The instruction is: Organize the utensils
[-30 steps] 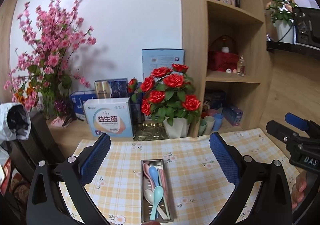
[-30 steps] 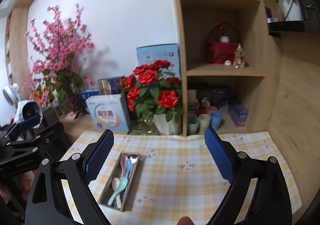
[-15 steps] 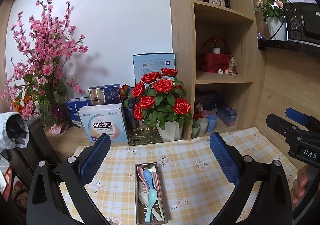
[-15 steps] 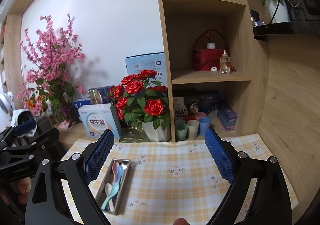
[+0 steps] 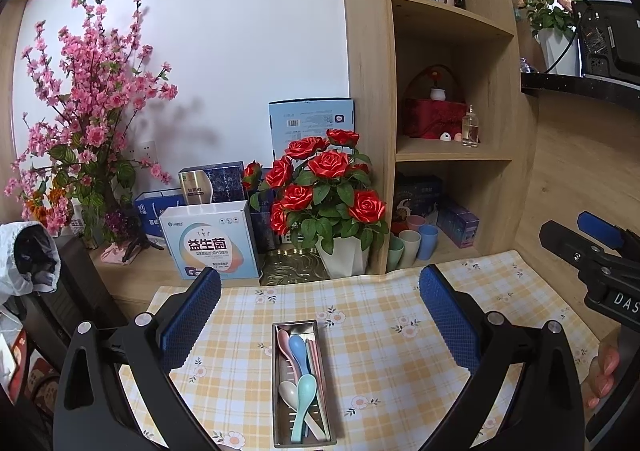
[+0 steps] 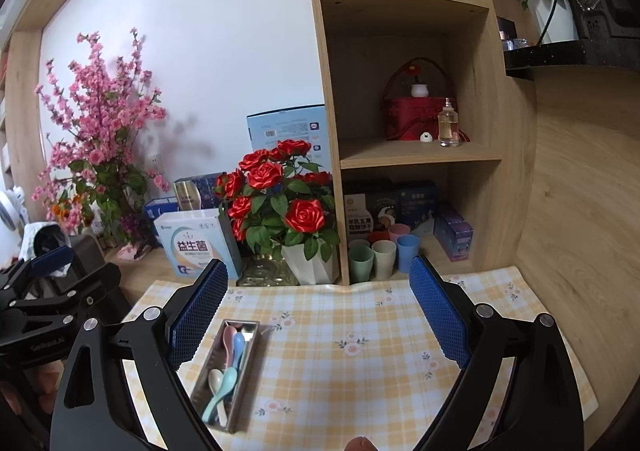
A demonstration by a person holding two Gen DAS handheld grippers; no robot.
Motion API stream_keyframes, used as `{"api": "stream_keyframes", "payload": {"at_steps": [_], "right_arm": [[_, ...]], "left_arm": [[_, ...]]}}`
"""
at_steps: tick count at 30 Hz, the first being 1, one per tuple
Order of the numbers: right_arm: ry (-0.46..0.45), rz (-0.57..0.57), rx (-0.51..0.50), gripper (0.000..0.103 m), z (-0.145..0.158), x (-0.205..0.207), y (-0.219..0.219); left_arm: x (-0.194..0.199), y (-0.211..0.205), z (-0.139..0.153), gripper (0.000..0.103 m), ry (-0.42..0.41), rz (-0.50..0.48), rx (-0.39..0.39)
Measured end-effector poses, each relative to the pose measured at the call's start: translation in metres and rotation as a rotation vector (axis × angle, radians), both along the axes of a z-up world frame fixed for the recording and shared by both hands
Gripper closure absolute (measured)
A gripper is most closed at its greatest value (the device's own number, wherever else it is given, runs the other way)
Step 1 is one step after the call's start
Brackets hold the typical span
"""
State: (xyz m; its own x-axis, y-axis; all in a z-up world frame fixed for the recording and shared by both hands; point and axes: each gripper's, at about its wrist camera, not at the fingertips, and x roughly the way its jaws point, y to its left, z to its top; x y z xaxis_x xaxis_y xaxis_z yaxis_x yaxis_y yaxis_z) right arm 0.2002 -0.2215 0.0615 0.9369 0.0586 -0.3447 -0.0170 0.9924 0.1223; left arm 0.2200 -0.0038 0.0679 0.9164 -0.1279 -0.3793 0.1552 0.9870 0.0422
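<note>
The desk (image 5: 400, 383), covered by a yellow checked cloth, is shown from both wrist views, backed by shelves (image 6: 412, 155) and a rose pot (image 5: 344, 259). The left claw (image 5: 320, 315) and the right claw (image 6: 318, 309) are both held above the cloth with jaws spread wide, nothing being pinched. A metal tray (image 5: 280, 391) lies lengthwise on the cloth, below and between the left claw's jaws and near the right claw's left jaw. Pastel spoons (image 5: 301, 371) and what appear to be pink chopsticks (image 5: 314, 359) are seen gathered inside it; no utensil is seen loose on the cloth. The sorting is therefore judged complete or nearly so, unless the cups (image 6: 384, 255) on the lowest shelf are meant to receive utensils.
</note>
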Motion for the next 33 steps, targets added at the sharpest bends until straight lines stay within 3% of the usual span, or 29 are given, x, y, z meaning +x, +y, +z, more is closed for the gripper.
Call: {"api": "stream_keyframes", "payload": {"at_steps": [33], "right_arm": [[0.02,-0.005,-0.008,0.014,-0.0052,0.0057,0.0029]], "left_arm": [[-0.0008,0.005,-0.001,0.006,-0.003,0.024,-0.01]]}}
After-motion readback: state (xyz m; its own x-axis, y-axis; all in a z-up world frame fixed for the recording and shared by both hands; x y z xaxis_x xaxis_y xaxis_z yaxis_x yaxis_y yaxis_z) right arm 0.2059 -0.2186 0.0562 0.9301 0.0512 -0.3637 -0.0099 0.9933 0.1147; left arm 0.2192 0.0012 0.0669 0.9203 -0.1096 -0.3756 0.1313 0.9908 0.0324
